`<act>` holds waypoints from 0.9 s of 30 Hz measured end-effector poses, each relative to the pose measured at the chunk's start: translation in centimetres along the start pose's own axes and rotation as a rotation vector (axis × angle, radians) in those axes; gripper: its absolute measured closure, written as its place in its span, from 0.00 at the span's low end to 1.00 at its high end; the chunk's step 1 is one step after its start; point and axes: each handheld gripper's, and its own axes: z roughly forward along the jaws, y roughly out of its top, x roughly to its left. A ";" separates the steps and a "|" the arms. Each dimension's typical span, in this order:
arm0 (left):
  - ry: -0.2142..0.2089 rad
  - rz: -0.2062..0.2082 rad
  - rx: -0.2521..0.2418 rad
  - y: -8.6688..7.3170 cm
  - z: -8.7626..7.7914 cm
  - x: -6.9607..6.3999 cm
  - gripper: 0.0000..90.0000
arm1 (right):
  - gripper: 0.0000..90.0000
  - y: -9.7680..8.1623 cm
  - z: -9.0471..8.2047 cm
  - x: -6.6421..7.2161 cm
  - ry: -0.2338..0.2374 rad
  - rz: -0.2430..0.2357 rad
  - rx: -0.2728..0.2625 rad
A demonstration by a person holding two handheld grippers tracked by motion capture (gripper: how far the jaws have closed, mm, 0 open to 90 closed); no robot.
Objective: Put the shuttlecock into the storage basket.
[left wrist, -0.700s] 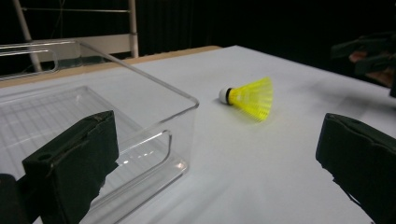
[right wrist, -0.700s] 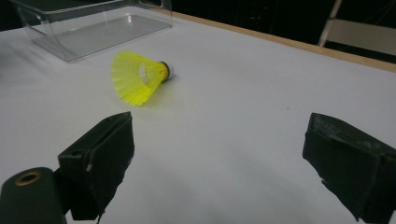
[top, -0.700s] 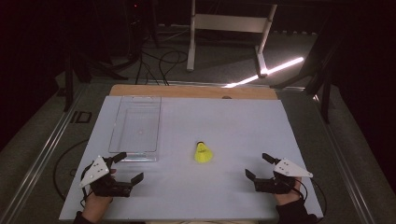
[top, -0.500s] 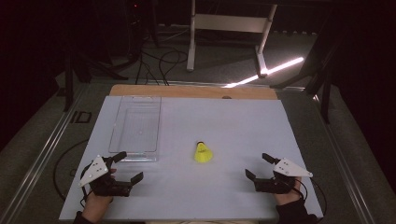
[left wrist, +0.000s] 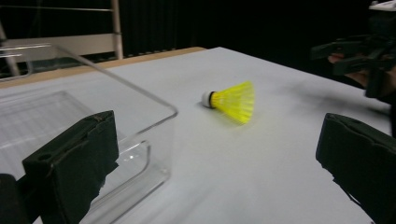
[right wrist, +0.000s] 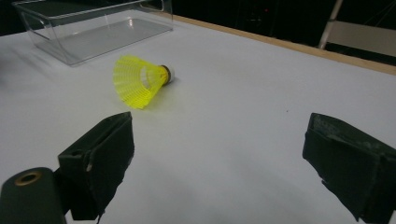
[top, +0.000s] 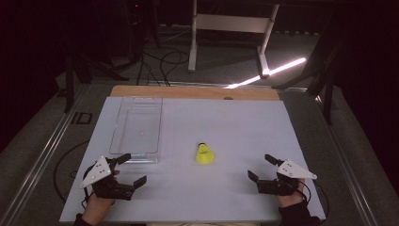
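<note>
Shuttlecock: we see a yellow shuttlecock (top: 204,154) lying on its side on the white worktop (top: 226,122), near the middle and toward the near edge, cork end pointing to the far edge.
Left gripper: we hold the left gripper (top: 126,170) near the worktop's near left corner, jaws spread wide and holding nothing.
Right gripper: the right gripper (top: 262,168) sits near the near right corner, jaws likewise apart and empty.
Gripper views: up close we make out the white cork (left wrist: 207,98) with its dark band, and the ribbed skirt (right wrist: 132,81).
Bin: a clear plastic bin (top: 137,128) stands along the left side; its near corner rises just beside the left jaw.
Beyond: a wooden strip (top: 195,92) edges the far side; cables (top: 162,59) and a metal stand (top: 230,28) lie past it.
Writing: we can read none.
</note>
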 end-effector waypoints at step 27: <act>-0.131 0.071 0.299 6.4 2.5 -1.1 0.00 | 0.10 0.4 -0.3 0.1 0.019 0.005 -0.013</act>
